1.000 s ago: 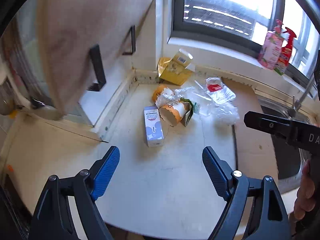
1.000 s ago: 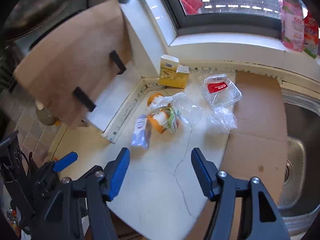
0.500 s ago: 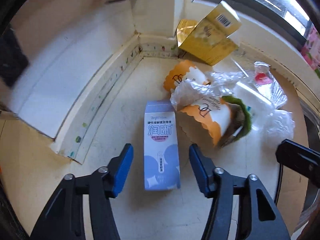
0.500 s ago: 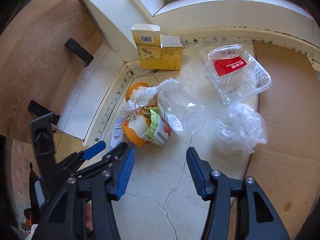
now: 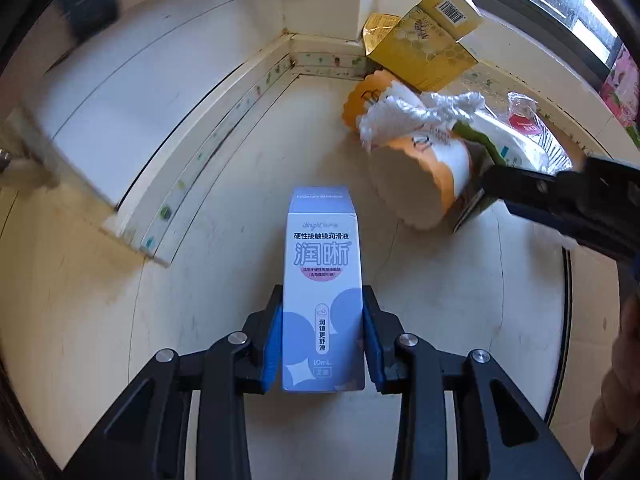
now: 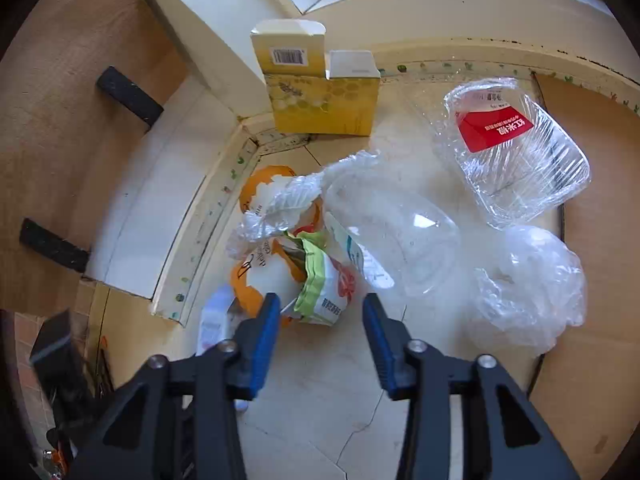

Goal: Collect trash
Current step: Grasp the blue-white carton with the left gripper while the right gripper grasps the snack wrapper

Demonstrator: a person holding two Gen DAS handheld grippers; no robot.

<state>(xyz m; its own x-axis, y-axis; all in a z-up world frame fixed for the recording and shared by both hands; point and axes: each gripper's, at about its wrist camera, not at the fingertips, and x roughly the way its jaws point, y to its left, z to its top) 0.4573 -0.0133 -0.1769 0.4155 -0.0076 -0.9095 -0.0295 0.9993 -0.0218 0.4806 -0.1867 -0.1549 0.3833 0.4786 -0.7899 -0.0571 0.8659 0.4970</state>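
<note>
Gripping the blue-and-white carton [image 5: 322, 288] flat on the counter [image 5: 200, 360], my left gripper [image 5: 322, 336] had just closed its pads against both sides. Beyond the carton, my right gripper [image 6: 320, 336], narrowing, stood apart around the green snack packet [image 6: 326, 280], not touching.

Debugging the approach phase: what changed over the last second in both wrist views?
Both grippers dropped toward the trash, jaws just closing. The left gripper now has its blue pads against the sides of the blue-and-white carton. The right gripper stands open just short of the green snack pouch, nothing between its pads. Yellow box, clear tray, and plastic bag unmoved.
</note>
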